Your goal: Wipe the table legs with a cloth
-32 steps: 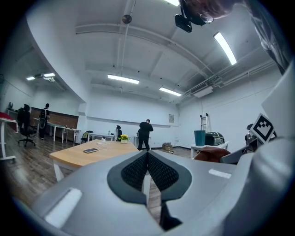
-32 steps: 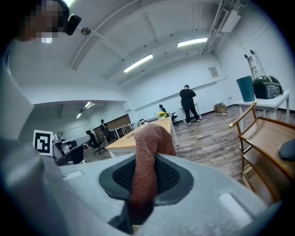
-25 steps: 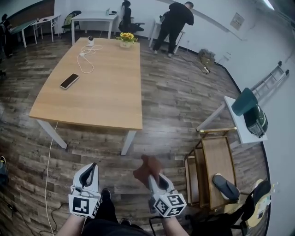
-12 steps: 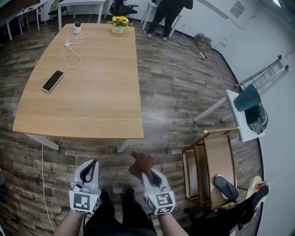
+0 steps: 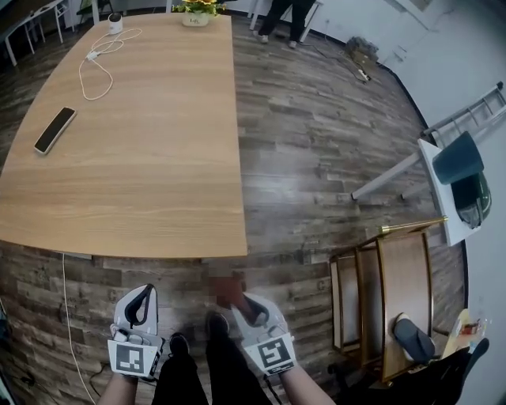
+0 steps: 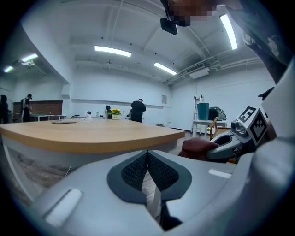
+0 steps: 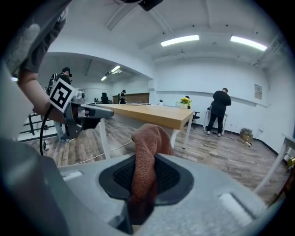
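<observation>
Cloth (image 7: pixel 146 138), rust-brown, is pinched between the fingers of the right gripper (image 7: pixel 144 193), held above the wood floor (image 5: pixel 316 158) just off the counter's (image 5: pixel 142 158) near edge; left gripper (image 6: pixel 148 177) fingers are pressed together, empty

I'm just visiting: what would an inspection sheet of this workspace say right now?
Surface: wooden table on white legs.
Job's things: brown cloth, held clear of the table leg.
Clutter: phone, flower pot and small white device on the table.
Grippers: left gripper shut, empty; right gripper shut on the cloth.
Cables: white cable on the table; floor cable hanging below its edge.
Surroundings: plank floor, wooden trolley, person standing far off.
</observation>
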Demonstrator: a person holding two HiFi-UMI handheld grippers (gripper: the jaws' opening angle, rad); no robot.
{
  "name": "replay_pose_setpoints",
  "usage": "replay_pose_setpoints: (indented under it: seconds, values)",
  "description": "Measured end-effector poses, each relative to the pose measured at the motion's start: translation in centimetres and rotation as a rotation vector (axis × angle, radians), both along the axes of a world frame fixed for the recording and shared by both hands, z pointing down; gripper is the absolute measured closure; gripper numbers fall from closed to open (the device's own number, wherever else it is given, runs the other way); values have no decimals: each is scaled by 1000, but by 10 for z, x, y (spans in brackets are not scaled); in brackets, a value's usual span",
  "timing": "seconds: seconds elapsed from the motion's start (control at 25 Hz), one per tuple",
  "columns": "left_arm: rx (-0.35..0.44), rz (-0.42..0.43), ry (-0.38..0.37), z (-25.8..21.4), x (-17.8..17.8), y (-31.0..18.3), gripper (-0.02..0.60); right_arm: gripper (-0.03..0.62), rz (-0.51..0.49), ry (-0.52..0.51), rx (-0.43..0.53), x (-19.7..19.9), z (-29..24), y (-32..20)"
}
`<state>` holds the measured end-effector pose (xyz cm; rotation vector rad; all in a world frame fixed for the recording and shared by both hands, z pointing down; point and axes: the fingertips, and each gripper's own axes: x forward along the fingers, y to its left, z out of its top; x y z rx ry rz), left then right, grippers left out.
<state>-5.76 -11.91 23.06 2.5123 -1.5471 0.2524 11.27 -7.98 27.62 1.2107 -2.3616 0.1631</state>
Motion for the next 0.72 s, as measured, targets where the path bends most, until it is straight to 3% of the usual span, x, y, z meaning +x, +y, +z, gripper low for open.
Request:
replay_pose_setpoints:
  seconds: [0.2,0.32,0.48,0.72]
  values:
    - [-68,26,7,64,21,-33,563,526,-117,40,129,-12,5,-35]
    - [-5,74,53,86,40,-45,561,526,-71,-54,214,-5,13,-45]
    - [76,132,31,115,56,-59,563,526,-60,-209,350,4,8,-58]
    - [109,176,28,191,50,-73,563,526,-54,-239,400,6,63,-69]
